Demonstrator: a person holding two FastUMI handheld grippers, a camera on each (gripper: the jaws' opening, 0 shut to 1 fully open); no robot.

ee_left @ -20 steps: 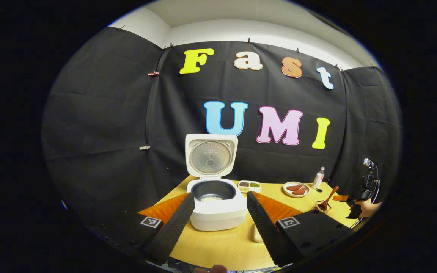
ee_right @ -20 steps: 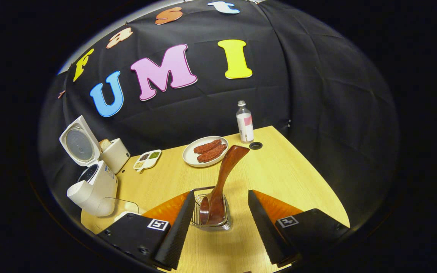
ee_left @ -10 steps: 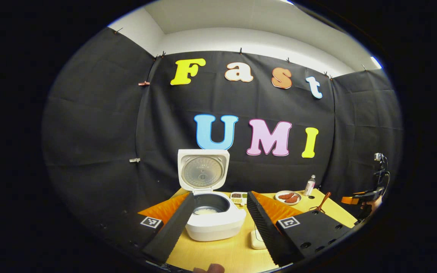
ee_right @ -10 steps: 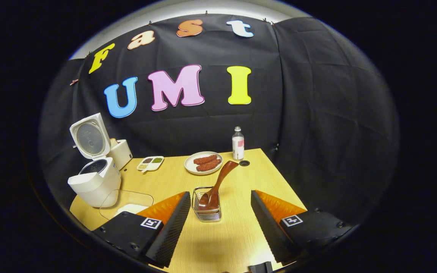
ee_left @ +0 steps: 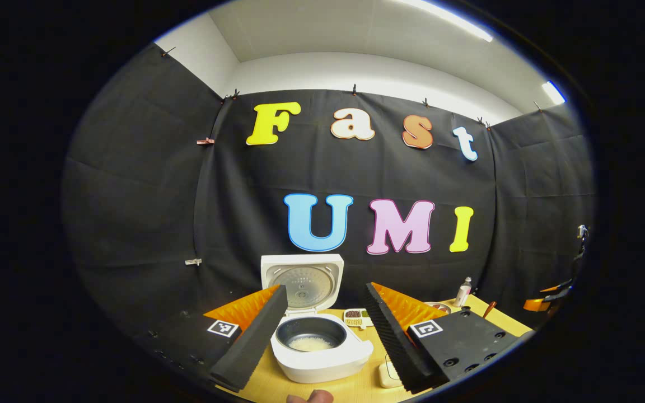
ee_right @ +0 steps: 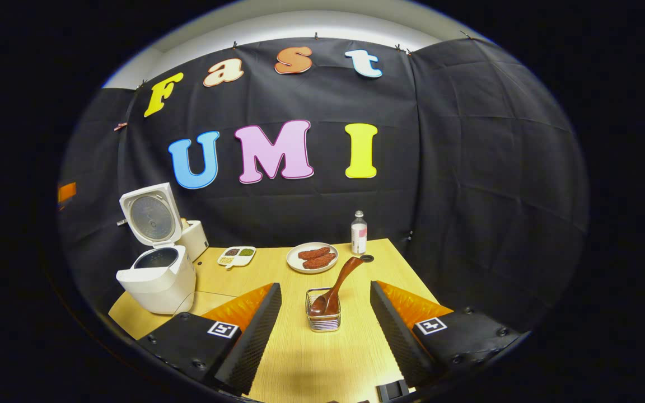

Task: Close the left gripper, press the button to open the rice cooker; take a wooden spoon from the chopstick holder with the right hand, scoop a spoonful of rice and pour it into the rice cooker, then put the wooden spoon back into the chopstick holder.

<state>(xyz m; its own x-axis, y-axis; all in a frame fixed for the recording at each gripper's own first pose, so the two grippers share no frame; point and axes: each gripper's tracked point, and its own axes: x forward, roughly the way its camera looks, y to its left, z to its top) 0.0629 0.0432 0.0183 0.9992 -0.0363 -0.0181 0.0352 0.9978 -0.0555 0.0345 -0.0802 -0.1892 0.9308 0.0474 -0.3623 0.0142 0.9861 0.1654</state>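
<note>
My left tool (ee_left: 325, 336) is spread wide and empty, above the near edge of the table (ee_right: 322, 358), looking at the rice cooker (ee_left: 322, 350) with its lid (ee_left: 302, 281) standing upright and rice (ee_left: 311, 344) in the pot. My right tool (ee_right: 325, 330) is also spread and holds nothing; between its fingers, farther off, the wooden spoon (ee_right: 338, 285) leans in the chopstick holder (ee_right: 324, 318), bowl down. Beyond it sit a plate (ee_right: 314, 257) of food and a bottle (ee_right: 359, 232).
</note>
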